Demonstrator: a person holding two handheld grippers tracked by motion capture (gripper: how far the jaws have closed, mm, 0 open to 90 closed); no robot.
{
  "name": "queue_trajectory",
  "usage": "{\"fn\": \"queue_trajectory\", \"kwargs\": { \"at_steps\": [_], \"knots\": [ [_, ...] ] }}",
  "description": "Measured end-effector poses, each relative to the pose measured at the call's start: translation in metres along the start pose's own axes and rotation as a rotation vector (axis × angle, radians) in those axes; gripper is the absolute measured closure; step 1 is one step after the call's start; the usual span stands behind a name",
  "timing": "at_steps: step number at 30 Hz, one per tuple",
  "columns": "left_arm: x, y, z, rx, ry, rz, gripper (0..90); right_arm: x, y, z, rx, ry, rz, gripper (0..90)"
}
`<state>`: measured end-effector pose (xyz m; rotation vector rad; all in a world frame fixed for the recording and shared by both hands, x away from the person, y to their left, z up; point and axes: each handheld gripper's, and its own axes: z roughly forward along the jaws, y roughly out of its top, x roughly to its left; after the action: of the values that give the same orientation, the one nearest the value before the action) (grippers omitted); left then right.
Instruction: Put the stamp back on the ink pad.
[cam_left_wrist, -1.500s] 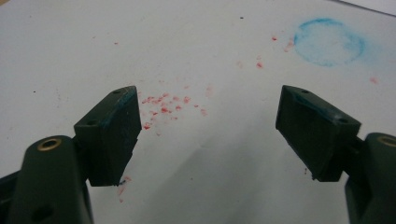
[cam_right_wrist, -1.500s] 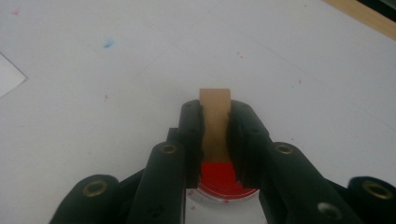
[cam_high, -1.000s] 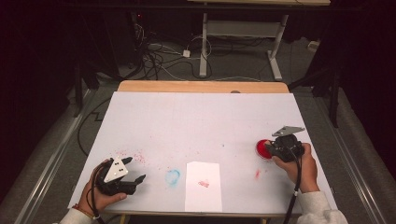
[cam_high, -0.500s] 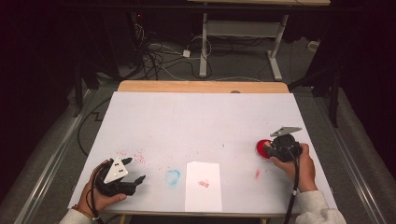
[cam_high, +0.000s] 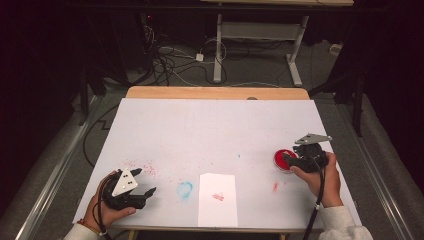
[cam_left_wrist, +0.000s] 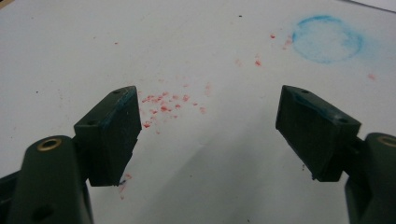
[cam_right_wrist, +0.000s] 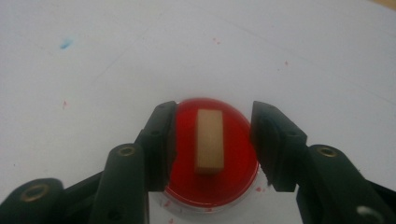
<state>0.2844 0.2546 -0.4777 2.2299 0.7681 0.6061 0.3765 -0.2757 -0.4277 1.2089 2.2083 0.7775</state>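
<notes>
Two hand-held grippers are in my hands at the bench (cam_high: 210, 125). My right hand-held gripper (cam_right_wrist: 212, 144) sits low over a round red ink pad (cam_right_wrist: 233, 182) at the right side of the bench, and a small tan wooden block (cam_right_wrist: 209, 142) stands on the pad between its jaws. Those jaws have just been opening; I see a gap on each side of the block, so neither pad presses on it. My left hand-held gripper (cam_left_wrist: 208, 135) rests at the near left corner, jaws spread wide with nothing between them, over scattered red specks (cam_left_wrist: 163, 105). A blue ring mark (cam_left_wrist: 327, 38) lies beyond it, and a white paper slip (cam_high: 218, 199) with a red stamp mark lies near the front edge.
</notes>
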Motion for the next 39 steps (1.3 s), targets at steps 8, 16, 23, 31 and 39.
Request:
{"fn": "queue_trajectory", "kwargs": {
  "at_steps": [8, 16, 23, 31, 39],
  "knots": [
    [-0.001, 0.0, -0.001, 0.004, 0.001, 0.006, 21.5, 0.004, 0.003, -0.009, -0.097, -0.018, -0.001, 39.9],
    [-0.001, 0.001, 0.0, -0.003, 0.005, 0.019, 21.5, 0.012, 0.008, -0.019, -0.186, -0.045, -0.007, 32.5],
    [-0.002, 0.002, 0.001, 0.003, -0.003, 0.012, 21.5, 0.019, 0.01, -0.028, -0.265, -0.034, -0.015, 29.7],
    [-0.002, 0.003, 0.002, 0.002, -0.006, 0.017, 21.5, 0.029, 0.011, -0.035, -0.333, -0.024, -0.037, 27.8],
    [-0.002, 0.003, 0.003, 0.001, -0.007, 0.016, 21.5, 0.037, 0.013, -0.043, -0.368, -0.041, -0.051, 23.7]
  ]
}}
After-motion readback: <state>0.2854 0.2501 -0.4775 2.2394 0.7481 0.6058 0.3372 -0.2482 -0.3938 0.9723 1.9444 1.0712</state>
